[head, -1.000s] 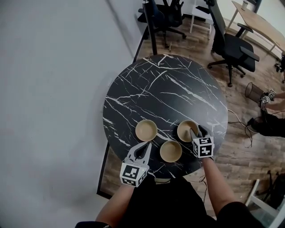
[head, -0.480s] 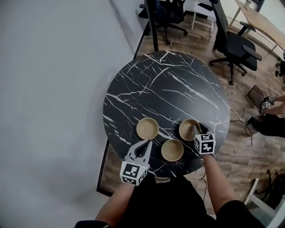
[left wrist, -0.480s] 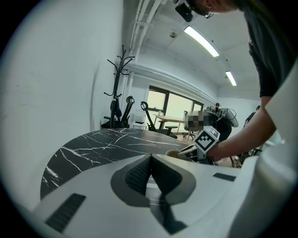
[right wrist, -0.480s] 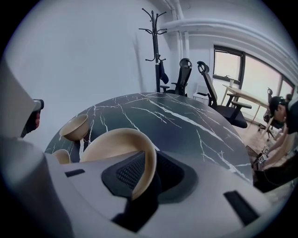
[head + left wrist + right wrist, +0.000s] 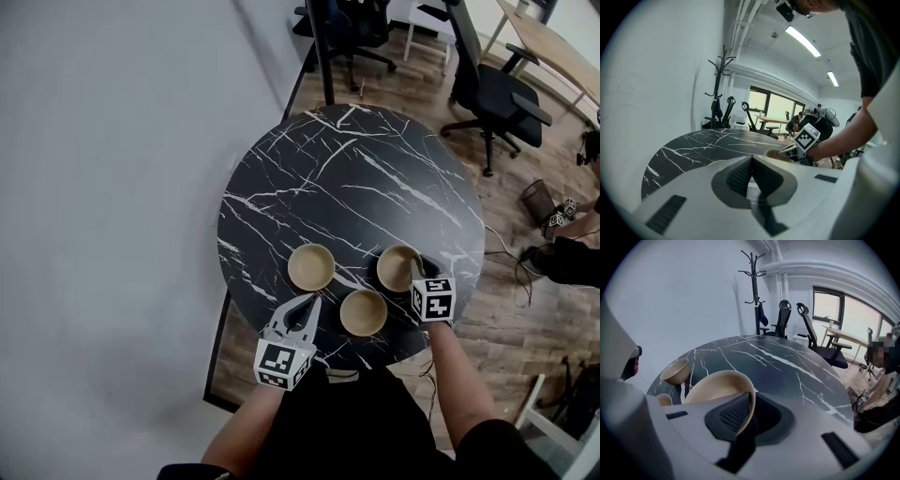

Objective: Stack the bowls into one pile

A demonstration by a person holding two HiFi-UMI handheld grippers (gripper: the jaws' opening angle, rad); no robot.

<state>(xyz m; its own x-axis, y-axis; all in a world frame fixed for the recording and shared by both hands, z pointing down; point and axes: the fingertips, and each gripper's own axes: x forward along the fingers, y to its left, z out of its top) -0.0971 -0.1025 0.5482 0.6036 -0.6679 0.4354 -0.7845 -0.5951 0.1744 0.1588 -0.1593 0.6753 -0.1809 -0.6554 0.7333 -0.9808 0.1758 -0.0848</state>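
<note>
Three tan bowls stand on the black marble table [image 5: 356,178]: a left bowl [image 5: 310,266], a near middle bowl [image 5: 363,312] and a right bowl [image 5: 396,266]. My right gripper [image 5: 417,271] has just been closing its jaws, which now pinch the near rim of the right bowl [image 5: 719,385], one finger inside and one outside. From the right gripper view the left bowl [image 5: 675,371] and the middle bowl [image 5: 663,400] lie to the left. My left gripper [image 5: 307,302] is shut and empty, near the table's front edge between the left and middle bowls; its own view shows the closed jaws [image 5: 751,161].
The round table's near edge [image 5: 375,364] lies just under both hands. Office chairs [image 5: 487,94], a coat stand [image 5: 757,291] and a wooden desk [image 5: 553,47] stand beyond the table. A wire wastebasket [image 5: 537,197] and a person [image 5: 567,253] are at the right on the wooden floor.
The right gripper's jaws have drawn together on the right bowl's rim. Both hands and all three bowls stay where they were.
</note>
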